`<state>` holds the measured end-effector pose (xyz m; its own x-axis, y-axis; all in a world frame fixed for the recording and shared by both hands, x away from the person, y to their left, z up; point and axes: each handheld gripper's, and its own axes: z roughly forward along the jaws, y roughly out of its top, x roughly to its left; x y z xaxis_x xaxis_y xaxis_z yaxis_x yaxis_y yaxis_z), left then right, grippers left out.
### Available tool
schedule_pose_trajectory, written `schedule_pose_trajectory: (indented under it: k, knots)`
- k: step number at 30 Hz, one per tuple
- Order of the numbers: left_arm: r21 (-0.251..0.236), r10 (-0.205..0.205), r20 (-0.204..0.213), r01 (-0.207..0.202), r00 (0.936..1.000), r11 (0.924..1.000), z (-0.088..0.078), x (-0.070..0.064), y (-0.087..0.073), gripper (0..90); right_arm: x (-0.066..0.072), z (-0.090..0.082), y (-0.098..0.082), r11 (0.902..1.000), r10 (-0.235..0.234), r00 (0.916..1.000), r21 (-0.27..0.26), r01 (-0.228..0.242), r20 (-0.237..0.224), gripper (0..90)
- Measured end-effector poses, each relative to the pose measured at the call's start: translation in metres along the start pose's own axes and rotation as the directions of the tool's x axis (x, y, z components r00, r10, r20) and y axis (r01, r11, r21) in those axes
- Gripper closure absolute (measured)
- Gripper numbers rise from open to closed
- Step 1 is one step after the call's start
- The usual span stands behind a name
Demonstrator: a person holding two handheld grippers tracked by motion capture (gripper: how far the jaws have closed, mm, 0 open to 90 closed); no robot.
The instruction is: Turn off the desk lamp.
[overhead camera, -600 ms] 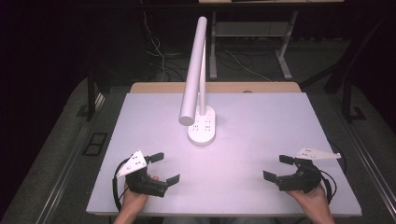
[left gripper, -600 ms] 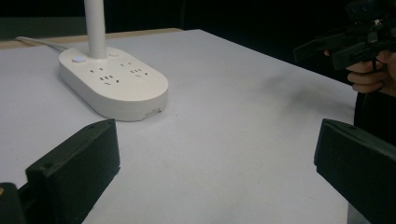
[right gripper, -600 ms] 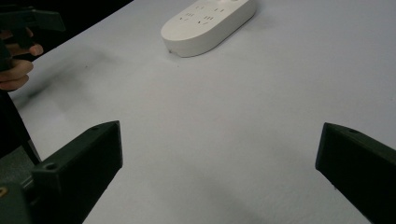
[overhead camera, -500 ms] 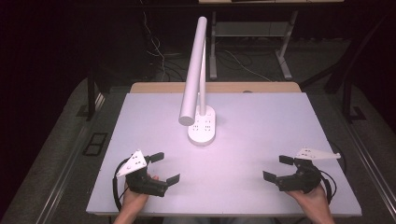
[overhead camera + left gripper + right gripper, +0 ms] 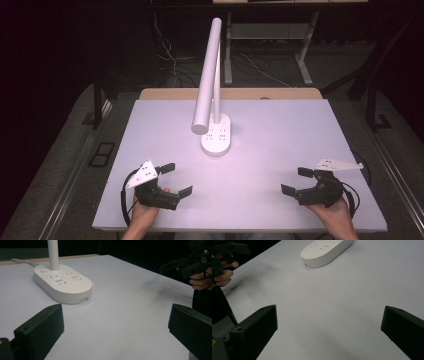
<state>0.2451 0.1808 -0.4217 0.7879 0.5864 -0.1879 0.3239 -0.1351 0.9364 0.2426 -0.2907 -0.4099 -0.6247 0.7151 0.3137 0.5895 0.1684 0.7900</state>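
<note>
A white desk lamp with an oval base full of sockets (image 5: 216, 135) stands at the middle of the white table (image 5: 280, 130); its tube head (image 5: 206, 80) leans toward me. My left gripper (image 5: 175, 179) rests near the front left edge, open, nothing between its jaws. At the front right, my right gripper (image 5: 299, 181) is also open and holds nothing. The left gripper view has the lamp base (image 5: 62, 282) ahead to the left and the other gripper (image 5: 192, 263) far right. In the right gripper view the base (image 5: 325, 251) lies at the top.
A wooden strip (image 5: 230, 93) runs along the table's far edge. Behind it, cables and desk legs (image 5: 305, 55) stand on the dark floor. A grey plate (image 5: 144, 173) tops the left gripper, another (image 5: 335, 164) the right one.
</note>
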Motion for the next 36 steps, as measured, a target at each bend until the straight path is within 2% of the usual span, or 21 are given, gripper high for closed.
schedule_pose_trajectory:
  k: [17,20,22,26,36]
  knots:
    - [0.000,0.002,0.000,-0.002,1.0000,1.0000,0.000,-0.001,0.000,0.0,0.003,-0.001,0.007,0.9998,0.001,1.0000,0.020,0.000,-0.005,0.7]
    - [0.000,0.002,0.000,-0.002,1.0000,1.0000,0.000,-0.001,-0.001,0.0,0.004,-0.002,0.011,0.9997,0.000,1.0000,0.023,0.000,-0.009,0.7]
    - [0.002,0.003,-0.001,-0.003,1.0000,1.0000,0.000,-0.001,-0.001,0.0,0.005,-0.001,0.016,0.9992,-0.014,0.9998,0.037,0.014,-0.012,0.7]
    - [0.004,0.005,-0.001,-0.005,1.0000,1.0000,-0.001,-0.001,-0.001,0.0,0.005,0.001,0.026,0.9989,-0.031,0.9991,0.034,0.032,-0.029,0.7]
    - [-0.001,0.002,-0.010,-0.002,0.9999,1.0000,-0.001,-0.001,-0.001,0.0,0.005,0.010,0.045,0.9968,-0.053,0.9982,0.058,0.054,-0.027,0.7]
